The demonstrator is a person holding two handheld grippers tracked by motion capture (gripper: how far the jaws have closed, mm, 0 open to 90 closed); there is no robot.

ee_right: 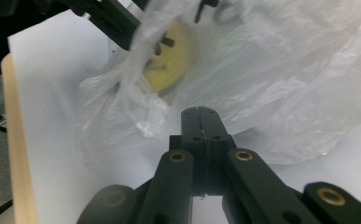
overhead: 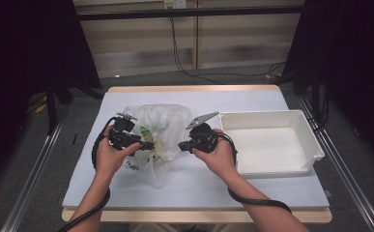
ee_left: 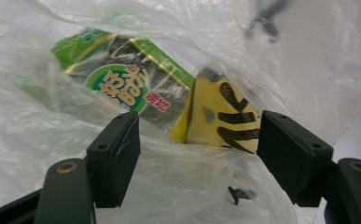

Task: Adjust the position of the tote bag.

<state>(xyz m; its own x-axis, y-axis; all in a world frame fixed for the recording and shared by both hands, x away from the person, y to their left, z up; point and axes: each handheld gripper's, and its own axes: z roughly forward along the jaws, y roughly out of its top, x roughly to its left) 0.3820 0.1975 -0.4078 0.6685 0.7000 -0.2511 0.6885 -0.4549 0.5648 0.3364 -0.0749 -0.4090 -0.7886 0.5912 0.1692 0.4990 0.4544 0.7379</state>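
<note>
A thin clear plastic bag point(overhead: 161, 126) lies crumpled on the white table point(overhead: 194, 186), left of centre, with a white tray point(overhead: 271, 142) standing just beside it on the right. The left gripper point(overhead: 148, 145) sits against the bag's left side, and in the left gripper view its jaws stand wide apart with the bag point(ee_left: 178, 186) bulging between them — nothing is pinched. Through the film that view shows a green-edged snack packet point(ee_left: 122, 81) with printed characters and, touching its lower right corner, a yellow packet point(ee_left: 225, 116) with bold black strokes. The right gripper point(overhead: 180, 145) points toward the bag's right side from the near edge of the tray; in the right gripper view its jaws are pressed flat together with nothing visible between them, tips point(ee_right: 200, 112) just short of the bag point(ee_right: 281, 79) on the bare table top. Farther off in that view the left gripper point(ee_right: 108, 21) shows at the upper left — blurred — beside a yellow shape inside the film.
</note>
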